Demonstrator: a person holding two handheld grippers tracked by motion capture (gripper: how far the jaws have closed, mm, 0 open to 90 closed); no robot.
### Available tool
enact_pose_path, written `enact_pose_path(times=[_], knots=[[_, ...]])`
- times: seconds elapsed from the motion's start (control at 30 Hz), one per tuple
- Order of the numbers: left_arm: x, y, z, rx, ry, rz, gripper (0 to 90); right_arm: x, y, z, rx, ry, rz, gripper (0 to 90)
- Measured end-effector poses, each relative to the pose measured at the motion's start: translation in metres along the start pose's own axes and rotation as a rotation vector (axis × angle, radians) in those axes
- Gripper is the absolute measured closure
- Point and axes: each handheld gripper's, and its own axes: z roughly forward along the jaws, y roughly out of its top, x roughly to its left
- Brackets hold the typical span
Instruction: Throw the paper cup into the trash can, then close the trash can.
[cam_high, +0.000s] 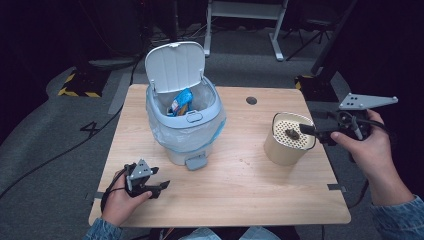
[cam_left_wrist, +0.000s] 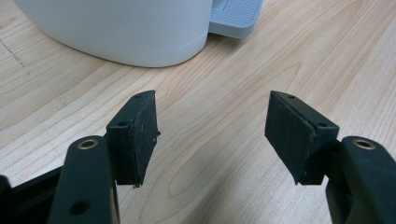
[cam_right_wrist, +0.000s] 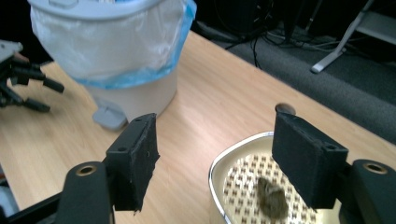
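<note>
A white pedal bin with its lid raised and a plastic liner is standing mid-table, between the two hands. The right gripper, jaws wide and gripping nothing, is hanging over the rim of a cream round container whose perforated insert is carrying a brown clump. The left gripper is resting wide and empty on the pale wooden table. Grey carpet and cables are lying beyond.

The wooden table carries a lidded pedal bin and a cream strainer pot.
</note>
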Motion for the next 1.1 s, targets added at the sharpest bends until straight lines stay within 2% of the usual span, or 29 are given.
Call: enact_pose_path(times=[0.3, 0.4, 0.6, 0.73, 0.8, 0.93, 1.1], knots=[[0.001, 0.000, -0.001, -0.002, 0.001, -0.002, 35.0, -0.001, -0.041, -0.004, 0.055, -0.027, 0.011, 32.2], [0.002, 0.000, -0.002, -0.010, 0.000, -0.014, 35.0, -0.002, -0.056, -0.004, 0.074, -0.032, 0.024, 32.3], [0.002, 0.002, -0.003, -0.014, -0.002, -0.016, 35.1, -0.004, -0.090, 0.001, 0.077, -0.021, 0.087, 32.0], [0.006, 0.011, -0.013, -0.050, -0.007, -0.020, 35.5, -0.001, -0.112, 0.007, 0.087, -0.023, 0.098, 32.9], [0.008, 0.016, -0.019, -0.077, -0.016, -0.038, 36.3, 0.000, -0.124, 0.012, 0.087, -0.017, 0.109, 37.8], [0.014, 0.028, -0.033, -0.109, -0.013, -0.030, 37.9, 0.002, -0.149, 0.024, 0.113, -0.002, 0.124, 40.8], [0.018, 0.045, -0.051, -0.146, -0.007, -0.012, 38.2, 0.004, -0.177, 0.042, 0.139, 0.015, 0.154, 39.3]])
